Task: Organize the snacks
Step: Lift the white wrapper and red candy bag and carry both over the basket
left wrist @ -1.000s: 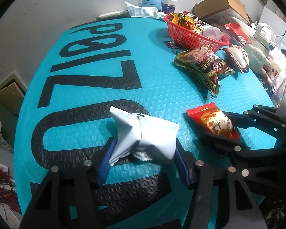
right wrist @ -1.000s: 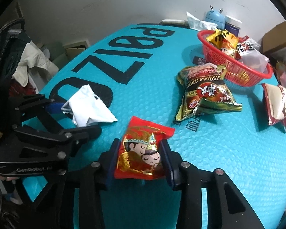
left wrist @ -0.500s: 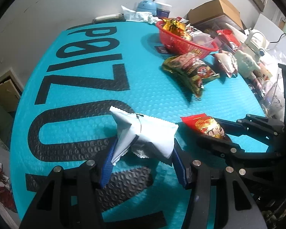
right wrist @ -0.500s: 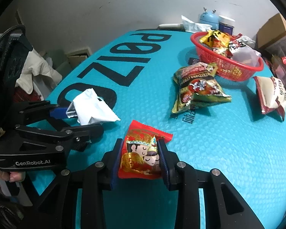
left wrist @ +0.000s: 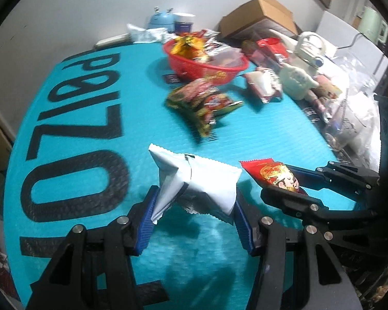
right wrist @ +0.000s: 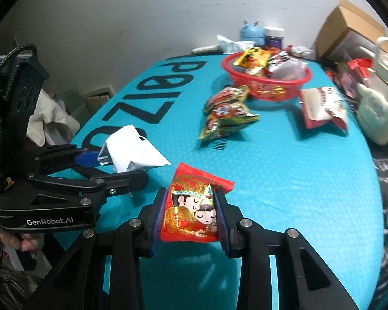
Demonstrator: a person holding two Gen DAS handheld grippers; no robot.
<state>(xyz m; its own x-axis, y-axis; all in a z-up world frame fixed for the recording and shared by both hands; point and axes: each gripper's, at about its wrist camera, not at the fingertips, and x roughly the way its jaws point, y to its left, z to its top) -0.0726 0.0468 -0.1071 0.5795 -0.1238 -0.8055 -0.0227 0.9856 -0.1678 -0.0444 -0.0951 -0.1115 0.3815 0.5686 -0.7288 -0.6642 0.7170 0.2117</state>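
My left gripper (left wrist: 194,206) is shut on a white snack packet (left wrist: 199,178), held just above the teal mat (left wrist: 90,118); the same white packet (right wrist: 132,152) shows at the left of the right wrist view. My right gripper (right wrist: 190,214) is shut on a red snack packet (right wrist: 191,206) with cartoon faces, also lifted off the mat; that red packet (left wrist: 276,175) appears right of the white one in the left wrist view. Far ahead stands a red basket (left wrist: 207,67) (right wrist: 266,85) holding several snack bags.
A green-red snack bag (left wrist: 201,103) (right wrist: 225,113) lies in front of the basket, a red-white bag (right wrist: 320,108) to its right. A cream plush toy (left wrist: 297,82), a cardboard box (left wrist: 258,18), a blue gadget (right wrist: 251,33) and clutter line the far and right edges.
Both grippers have risen and moved toward the basket with their packets; the basket and loose bags now sit nearer the centre of each view.
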